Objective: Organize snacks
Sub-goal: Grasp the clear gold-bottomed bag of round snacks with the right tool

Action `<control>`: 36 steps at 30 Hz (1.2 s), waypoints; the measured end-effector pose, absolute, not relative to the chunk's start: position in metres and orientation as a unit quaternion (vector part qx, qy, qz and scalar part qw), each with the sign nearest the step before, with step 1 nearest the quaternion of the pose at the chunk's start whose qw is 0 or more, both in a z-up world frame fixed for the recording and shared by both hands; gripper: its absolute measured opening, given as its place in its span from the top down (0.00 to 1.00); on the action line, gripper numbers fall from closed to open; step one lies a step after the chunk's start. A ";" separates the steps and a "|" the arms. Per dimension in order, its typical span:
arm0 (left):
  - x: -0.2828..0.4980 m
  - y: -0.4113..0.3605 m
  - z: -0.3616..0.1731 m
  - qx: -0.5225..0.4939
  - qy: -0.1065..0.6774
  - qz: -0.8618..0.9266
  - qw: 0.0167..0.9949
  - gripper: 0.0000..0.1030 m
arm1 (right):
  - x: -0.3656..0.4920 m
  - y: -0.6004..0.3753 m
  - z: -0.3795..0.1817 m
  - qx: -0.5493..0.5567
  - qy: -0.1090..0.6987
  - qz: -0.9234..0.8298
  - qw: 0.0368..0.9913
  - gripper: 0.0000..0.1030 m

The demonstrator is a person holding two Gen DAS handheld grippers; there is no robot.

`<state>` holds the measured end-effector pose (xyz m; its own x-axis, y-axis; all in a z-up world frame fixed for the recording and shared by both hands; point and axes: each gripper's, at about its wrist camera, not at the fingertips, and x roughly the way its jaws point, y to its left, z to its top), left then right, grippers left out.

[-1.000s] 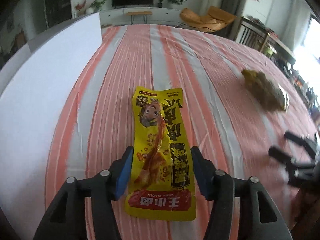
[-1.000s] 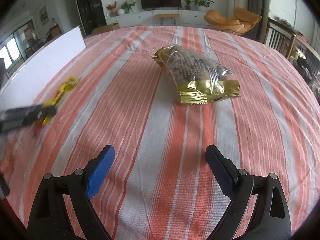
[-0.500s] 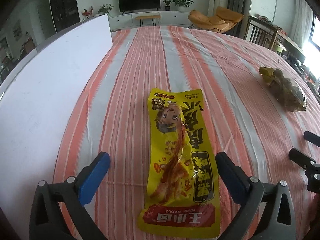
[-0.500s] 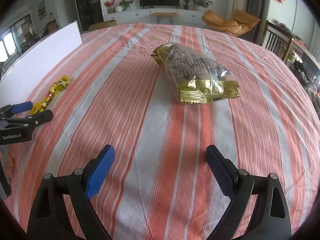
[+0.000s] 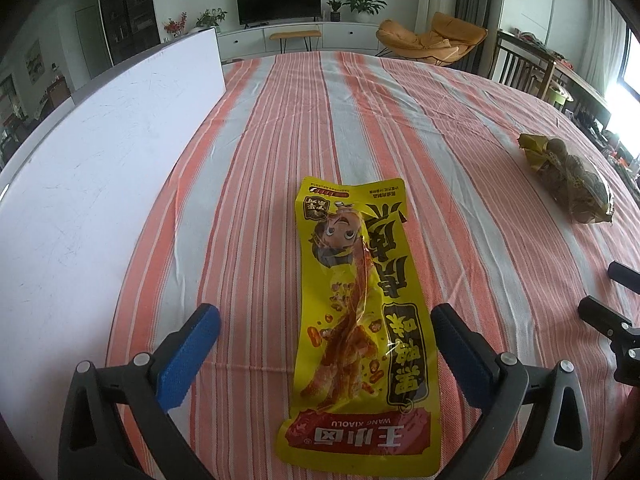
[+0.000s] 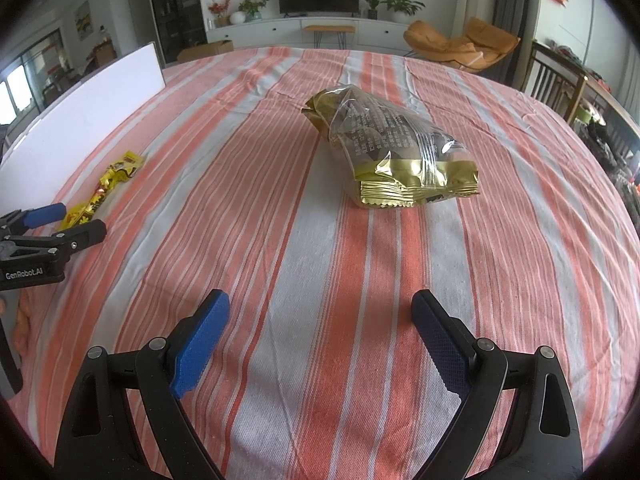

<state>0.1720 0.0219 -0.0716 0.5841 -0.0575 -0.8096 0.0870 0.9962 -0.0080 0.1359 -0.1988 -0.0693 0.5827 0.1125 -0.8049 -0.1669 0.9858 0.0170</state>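
Observation:
A long yellow snack packet lies flat on the striped cloth, its near half between the blue pads of my left gripper. That gripper is open wide and neither pad touches the packet. From the right wrist view the same packet and left gripper sit at the far left. A gold and clear bag of snacks rests on the cloth ahead of my right gripper, which is open and empty, well short of the bag. The left wrist view shows the bag at far right and the right gripper at the edge.
A white board stands upright along the left side of the table, close to the yellow packet. The orange, white and grey striped tablecloth covers the whole table. Chairs and living room furniture stand beyond the far and right edges.
My left gripper's jaws have spread from close around the yellow packet to fully wide, leaving it lying on the cloth. The right gripper and the gold bag have stayed put.

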 end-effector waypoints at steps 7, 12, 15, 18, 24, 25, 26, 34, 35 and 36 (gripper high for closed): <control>0.173 0.022 -0.072 0.016 0.454 -0.040 0.890 0.00 | 0.117 -0.208 -0.050 -0.008 0.385 0.084 0.919 0.10; 0.173 0.022 -0.072 0.016 0.454 -0.040 0.890 0.00 | 0.104 -0.221 -0.008 -0.012 0.307 0.073 0.949 0.10; 0.173 0.022 -0.072 0.016 0.454 -0.040 0.890 0.00 | 0.138 -0.233 0.016 -0.029 0.328 0.065 0.942 0.10; 0.172 0.022 -0.072 0.016 0.454 -0.040 0.890 0.00 | 0.173 -0.243 0.027 -0.033 0.358 0.089 0.929 0.10; 0.172 0.022 -0.071 0.016 0.454 -0.040 0.890 0.00 | 0.220 -0.233 -0.018 -0.068 0.465 0.121 0.874 0.10; 0.172 0.022 -0.071 0.016 0.454 -0.040 0.890 0.00 | 0.225 -0.231 -0.029 -0.080 0.480 0.112 0.866 0.10; 0.172 0.022 -0.071 0.016 0.454 -0.040 0.890 0.00 | 0.228 -0.228 -0.042 -0.091 0.491 0.098 0.861 0.10; 0.173 0.024 -0.071 0.016 0.454 -0.040 0.890 0.00 | 0.217 -0.245 -0.073 -0.032 0.453 0.067 0.889 0.08; 0.173 0.023 -0.071 0.016 0.454 -0.040 0.890 0.00 | 0.218 -0.247 -0.074 -0.029 0.454 0.068 0.888 0.07; 0.173 0.023 -0.072 0.016 0.454 -0.040 0.890 0.00 | 0.220 -0.249 -0.074 -0.028 0.454 0.069 0.888 0.07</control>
